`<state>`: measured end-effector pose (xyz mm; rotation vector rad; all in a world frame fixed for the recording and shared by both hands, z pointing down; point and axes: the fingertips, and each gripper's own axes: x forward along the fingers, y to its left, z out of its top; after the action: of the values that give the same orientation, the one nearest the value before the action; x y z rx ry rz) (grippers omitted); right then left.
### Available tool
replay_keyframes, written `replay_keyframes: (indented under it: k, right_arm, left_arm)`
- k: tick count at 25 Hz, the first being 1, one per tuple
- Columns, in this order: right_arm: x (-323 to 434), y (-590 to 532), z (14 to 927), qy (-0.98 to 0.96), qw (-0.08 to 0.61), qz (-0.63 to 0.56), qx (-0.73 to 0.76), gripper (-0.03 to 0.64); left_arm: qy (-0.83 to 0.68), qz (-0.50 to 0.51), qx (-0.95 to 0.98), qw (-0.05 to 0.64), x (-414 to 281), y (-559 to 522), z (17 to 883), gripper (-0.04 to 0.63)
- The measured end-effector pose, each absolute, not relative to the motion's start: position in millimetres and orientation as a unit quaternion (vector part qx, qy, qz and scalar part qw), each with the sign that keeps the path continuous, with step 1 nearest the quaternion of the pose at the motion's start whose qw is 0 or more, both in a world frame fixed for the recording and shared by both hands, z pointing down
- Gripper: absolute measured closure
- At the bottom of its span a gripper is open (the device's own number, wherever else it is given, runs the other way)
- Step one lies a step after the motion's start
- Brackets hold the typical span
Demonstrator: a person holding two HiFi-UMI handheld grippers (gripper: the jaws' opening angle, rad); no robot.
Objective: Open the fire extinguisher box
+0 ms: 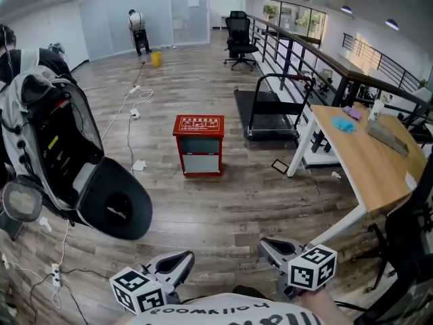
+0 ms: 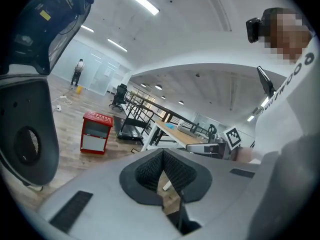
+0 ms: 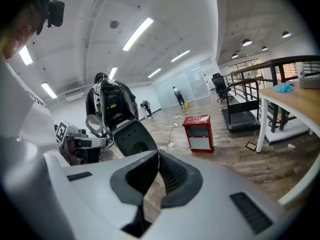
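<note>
Wood-plank floor [image 1: 223, 202] stretches ahead of me, and the red fire extinguisher box [image 1: 199, 144] stands upright out in the middle of it, its front closed, well apart from both tools. My left hand-held gripper [image 1: 179, 259] and right hand-held gripper [image 1: 269, 248] sit low at the bottom edge — each with jaws pressed together, nothing between them. A light wooden surface [image 1: 365, 161] runs along the right.

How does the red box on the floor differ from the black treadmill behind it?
The red box is a squat upright cabinet with a pale front; the treadmill is black, low and longer, with a handrail. The box stands alone; the treadmill lies beside the wooden table. Both rest on the floor.
</note>
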<state>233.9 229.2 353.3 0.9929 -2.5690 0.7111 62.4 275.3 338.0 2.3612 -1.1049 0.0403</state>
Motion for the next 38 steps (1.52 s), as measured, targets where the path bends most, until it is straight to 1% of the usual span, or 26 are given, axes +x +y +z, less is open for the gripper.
replay_keyframes:
  k: [4,9,17,22,38]
  right_arm:
    - [234.4,223.1,352.0,-0.896,0.147,0.243,0.341,0.607]
    - [231.4,218.0,354.2,-0.897,0.150,0.244,0.336,0.607]
    - [225.4,193.8,364.1,-0.893,0.161,0.251,0.337,0.607]
    - [204.8,158.7,357.2,-0.897,0.161,0.242,0.334,0.607]
    - [157.1,40.0,360.1,-0.886,0.168,0.260,0.347,0.607]
  left_arm:
    - [-0.414,0.018,0.871,0.262,63.3,272.2,339.3,0.589]
    - [-0.424,0.014,0.862,0.277,55.9,268.0,340.1,0.589]
    - [-0.429,0.008,0.858,0.282,39.6,238.7,345.1,0.589]
    - [-0.429,0.002,0.860,0.277,23.0,205.6,339.2,0.589]
    - [-0.417,0.003,0.858,0.299,-25.3,74.5,342.1,0.589]
